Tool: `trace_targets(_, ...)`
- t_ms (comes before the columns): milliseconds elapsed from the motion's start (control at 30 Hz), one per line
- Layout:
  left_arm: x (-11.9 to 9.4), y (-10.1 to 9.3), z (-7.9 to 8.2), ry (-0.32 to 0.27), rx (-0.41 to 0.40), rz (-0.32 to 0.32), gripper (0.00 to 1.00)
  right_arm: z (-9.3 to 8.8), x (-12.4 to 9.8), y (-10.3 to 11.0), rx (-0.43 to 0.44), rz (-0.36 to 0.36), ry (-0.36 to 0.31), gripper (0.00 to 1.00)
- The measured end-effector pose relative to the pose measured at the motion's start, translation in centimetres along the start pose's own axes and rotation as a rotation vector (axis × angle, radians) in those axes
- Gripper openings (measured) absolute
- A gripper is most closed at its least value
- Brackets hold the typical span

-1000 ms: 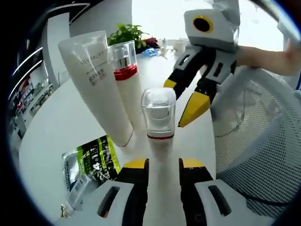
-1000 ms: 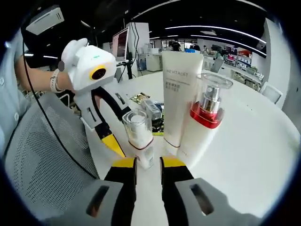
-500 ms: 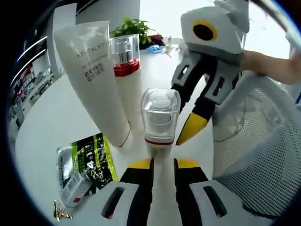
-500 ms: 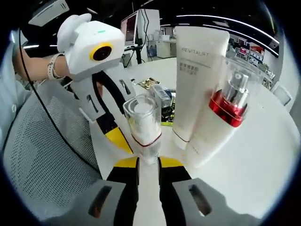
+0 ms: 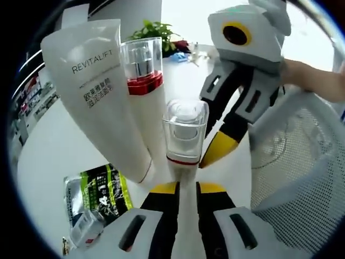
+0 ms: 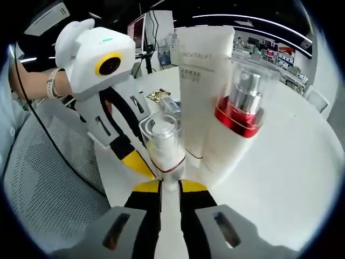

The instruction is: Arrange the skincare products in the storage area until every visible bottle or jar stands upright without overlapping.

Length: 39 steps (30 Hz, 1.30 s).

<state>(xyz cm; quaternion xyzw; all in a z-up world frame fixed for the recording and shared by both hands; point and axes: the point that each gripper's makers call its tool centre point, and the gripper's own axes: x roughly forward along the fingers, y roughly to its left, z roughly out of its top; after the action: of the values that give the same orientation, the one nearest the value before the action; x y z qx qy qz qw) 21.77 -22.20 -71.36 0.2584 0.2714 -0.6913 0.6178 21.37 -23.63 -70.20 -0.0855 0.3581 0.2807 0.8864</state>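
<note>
The left gripper pinches the base of the small clear-capped bottle, jaws nearly closed on it; the right gripper does likewise from the opposite side, probably to steady it upright. Just left of the bottle in the left gripper view, the white tube and red-collared pump bottle stand crowded against it. The mesh basket borders the right; the white table offers open room leftward, apart from sachets.

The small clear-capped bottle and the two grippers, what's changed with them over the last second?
Both grippers closed in on the small bottle: the left gripper and right gripper narrowed their jaws around its base from opposite sides, and both cameras came closer. The white tube, red-collared pump bottle and green sachet stayed as they were.
</note>
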Motion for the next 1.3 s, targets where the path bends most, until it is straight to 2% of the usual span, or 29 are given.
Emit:
trace_targets(533, 1.2, 0.8, 1.2, -0.015, -0.026, 0.011, 0.08, -0.2, -0.5, -1.8, 0.068, -0.059, -0.014, 0.11)
trace_targets(1000, 1.3, 1.5, 1.5, -0.023, -0.047, 0.033, 0.07, -0.1, -0.3, -2.1, 0.081, -0.070, -0.014, 0.10)
trace_targets(1300, 1.4, 1.3, 1.7, -0.033, -0.060, 0.028, 0.08, -0.3, -0.5, -2.2, 0.079, -0.075, -0.008, 0.10)
